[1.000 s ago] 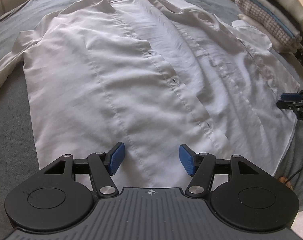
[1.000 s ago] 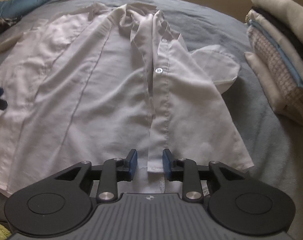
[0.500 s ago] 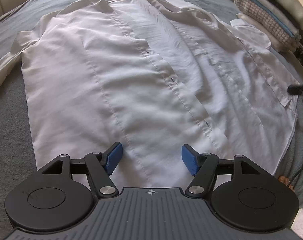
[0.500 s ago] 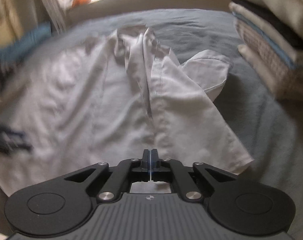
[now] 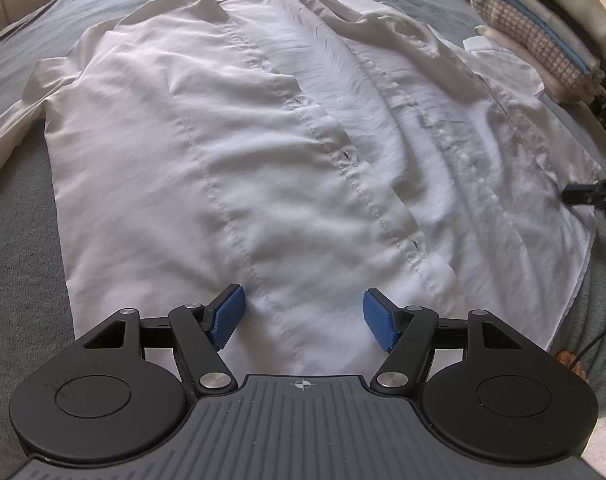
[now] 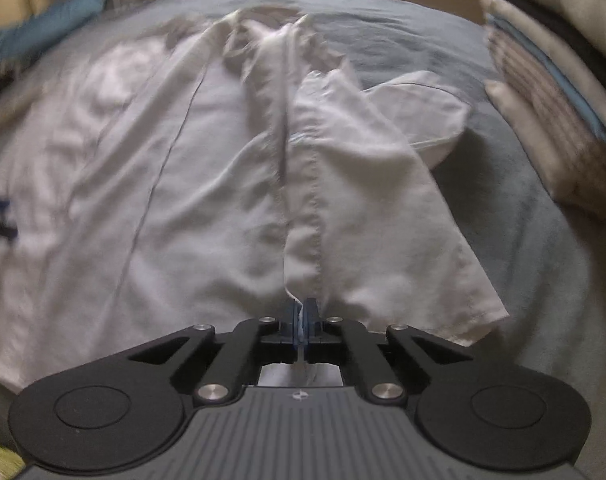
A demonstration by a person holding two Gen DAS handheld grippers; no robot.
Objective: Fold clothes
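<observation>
Spread flat on the bed (image 5: pixel 19 272), front up and unbuttoned, lies the shirt (image 5: pixel 231 152), likely laid out so for squaring before folding. Straight ahead of the left gripper (image 5: pixel 303 322), with the hem just under its pads. Stretching away from the right gripper (image 6: pixel 302 322) too, collar at the far end. Off to the right of both, well apart from the shirt body, sits a stack (image 6: pixel 551 80) of folded clothes, presumably finished pieces.

Left gripper: wide open, pads poised either side of the hem near a seam, pinching nothing; whether touching the cloth cannot be told. Right gripper: clamped tight on the bottom edge of the placket (image 6: pixel 303 208), cloth visible between the pads, probably to draw that front panel straight.
</observation>
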